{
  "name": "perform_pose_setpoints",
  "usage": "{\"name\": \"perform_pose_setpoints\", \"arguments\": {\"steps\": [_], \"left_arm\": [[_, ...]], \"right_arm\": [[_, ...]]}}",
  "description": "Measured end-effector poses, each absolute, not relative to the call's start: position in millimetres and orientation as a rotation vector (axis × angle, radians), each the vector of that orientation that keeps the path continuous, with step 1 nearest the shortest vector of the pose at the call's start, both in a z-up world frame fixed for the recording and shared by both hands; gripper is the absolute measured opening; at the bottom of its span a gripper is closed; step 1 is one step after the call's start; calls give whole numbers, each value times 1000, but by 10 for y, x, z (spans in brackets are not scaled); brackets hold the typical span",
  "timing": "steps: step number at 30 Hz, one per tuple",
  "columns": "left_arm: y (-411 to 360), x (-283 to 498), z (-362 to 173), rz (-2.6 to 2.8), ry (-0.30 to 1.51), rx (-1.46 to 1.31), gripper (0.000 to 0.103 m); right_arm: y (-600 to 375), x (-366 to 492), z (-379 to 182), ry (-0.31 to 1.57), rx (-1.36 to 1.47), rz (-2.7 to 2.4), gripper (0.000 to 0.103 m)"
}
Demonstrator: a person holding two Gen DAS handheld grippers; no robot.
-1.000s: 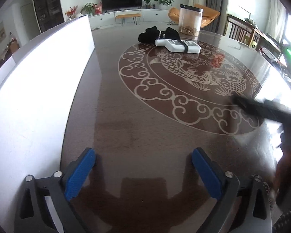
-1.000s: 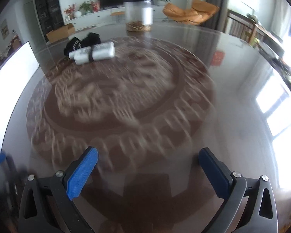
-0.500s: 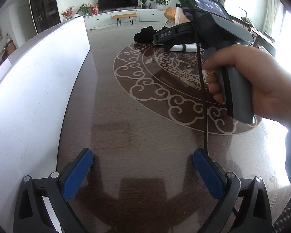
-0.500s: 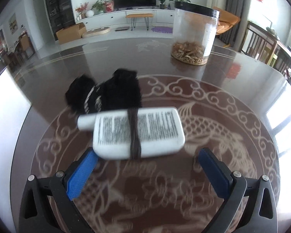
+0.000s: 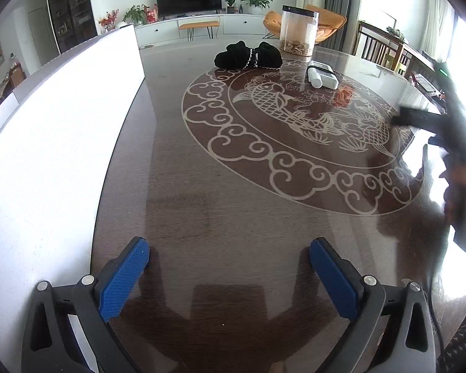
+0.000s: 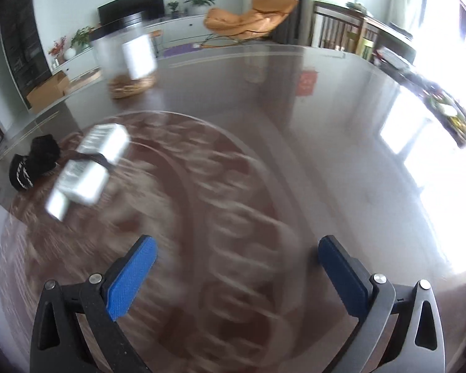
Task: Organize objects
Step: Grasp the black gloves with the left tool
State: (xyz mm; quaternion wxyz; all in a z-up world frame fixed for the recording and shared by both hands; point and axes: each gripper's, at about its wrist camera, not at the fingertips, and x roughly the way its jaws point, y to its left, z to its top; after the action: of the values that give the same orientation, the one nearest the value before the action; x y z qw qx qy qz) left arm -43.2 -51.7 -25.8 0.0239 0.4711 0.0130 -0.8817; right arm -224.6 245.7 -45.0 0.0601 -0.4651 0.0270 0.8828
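1. Toward the table's [image 5: 233, 217] far edge lie the white bottle [image 5: 321, 76], the black cloth bundle [image 5: 248, 59] and the clear jar [image 5: 298, 34].
2. My left gripper [image 5: 230, 276] and right gripper [image 6: 237, 275] both gape wide, holding nothing.
3. I should steady the blurred right gripper, then straddle the bottle squarely.

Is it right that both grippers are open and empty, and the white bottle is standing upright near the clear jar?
Not quite. The white bottle lies on its side on the table, as the left wrist view shows. Both grippers, left and right, are open and empty, and the clear jar stands nearby.
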Motion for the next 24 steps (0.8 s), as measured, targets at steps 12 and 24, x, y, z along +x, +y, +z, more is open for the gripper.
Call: {"name": "perform_pose_setpoints", "arguments": {"steps": [12, 24], "left_arm": [[-238, -2118, 645, -2825, -197, 1535, 103], [-26, -3469, -60, -2762, -657, 1625, 103]], "right_arm": [[2492, -1851, -475, 50, -1411, 2713, 103], [2543, -1839, -461, 106, -1396, 2742, 103]]}}
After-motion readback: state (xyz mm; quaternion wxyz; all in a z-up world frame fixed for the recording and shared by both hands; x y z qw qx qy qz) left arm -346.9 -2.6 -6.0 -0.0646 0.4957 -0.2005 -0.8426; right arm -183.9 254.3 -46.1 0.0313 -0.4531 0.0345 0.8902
